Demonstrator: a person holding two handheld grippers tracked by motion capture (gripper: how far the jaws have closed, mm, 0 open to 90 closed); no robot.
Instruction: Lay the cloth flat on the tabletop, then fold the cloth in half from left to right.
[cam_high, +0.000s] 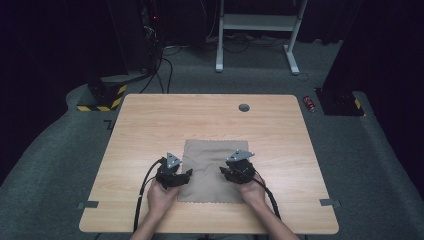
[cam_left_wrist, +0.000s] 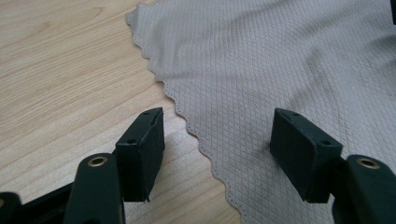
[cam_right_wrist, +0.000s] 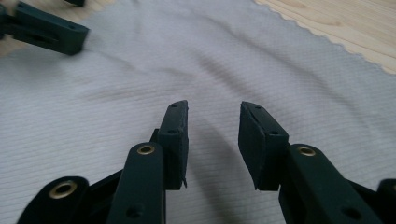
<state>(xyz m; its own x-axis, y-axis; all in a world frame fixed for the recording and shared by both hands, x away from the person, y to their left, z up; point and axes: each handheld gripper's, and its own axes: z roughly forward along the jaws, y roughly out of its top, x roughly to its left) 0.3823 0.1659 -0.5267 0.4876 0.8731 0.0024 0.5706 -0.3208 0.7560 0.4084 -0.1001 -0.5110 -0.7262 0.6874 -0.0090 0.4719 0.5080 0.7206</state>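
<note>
On the wooden counter (cam_high: 150, 125) your cloth (cam_high: 212, 165) lies flat: soft, light, limp. Left gripper (cam_left_wrist: 217, 140) gapes wide astride its scalloped edge; right gripper (cam_right_wrist: 214, 140) hovers over it, part-open, empty. Pinch an edge.

One beige cloth (cam_high: 215, 170) is lying on one wooden bench (cam_high: 150, 125). Two hand-held grippers are hovering at it, the left hand-held gripper (cam_high: 186, 173) and the right hand-held gripper (cam_high: 223, 172), each showing two black jaws. One grey round cap (cam_high: 244, 107) is sitting in the benchtop.
</note>
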